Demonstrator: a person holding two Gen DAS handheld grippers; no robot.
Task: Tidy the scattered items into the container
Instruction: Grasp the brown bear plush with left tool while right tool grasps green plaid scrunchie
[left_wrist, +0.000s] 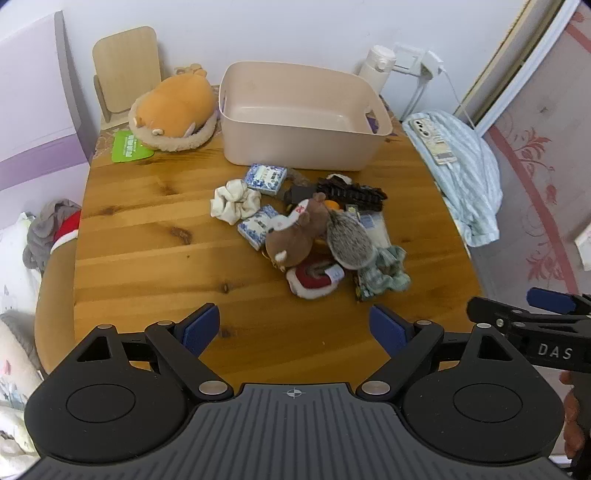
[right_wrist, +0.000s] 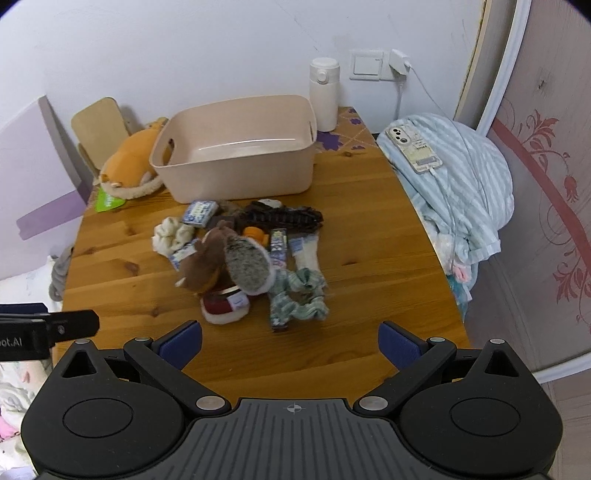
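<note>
An empty beige bin (left_wrist: 295, 144) (right_wrist: 236, 173) stands at the back of the wooden table (left_wrist: 147, 240) (right_wrist: 369, 240). In front of it lies a pile: a white scrunchie (left_wrist: 234, 202) (right_wrist: 170, 233), blue-and-white packets (left_wrist: 266, 178) (right_wrist: 199, 212), a brown plush (left_wrist: 295, 236) (right_wrist: 205, 264), a grey hedgehog plush (left_wrist: 349, 240) (right_wrist: 247, 267), a green scrunchie (left_wrist: 384, 275) (right_wrist: 299, 291), a red-and-white item (left_wrist: 312, 282) (right_wrist: 223, 308) and a dark hair clip (left_wrist: 354, 192) (right_wrist: 284, 218). My left gripper (left_wrist: 293, 328) and right gripper (right_wrist: 290, 345) are open and empty, near the front edge, short of the pile.
An orange plush (left_wrist: 173, 110) (right_wrist: 129, 166) and a wooden board (left_wrist: 125, 62) sit back left. A white bottle (right_wrist: 324, 94) stands behind the bin. A phone (right_wrist: 415, 149) lies on striped cloth to the right. A green card (left_wrist: 129, 146) lies beside the orange plush.
</note>
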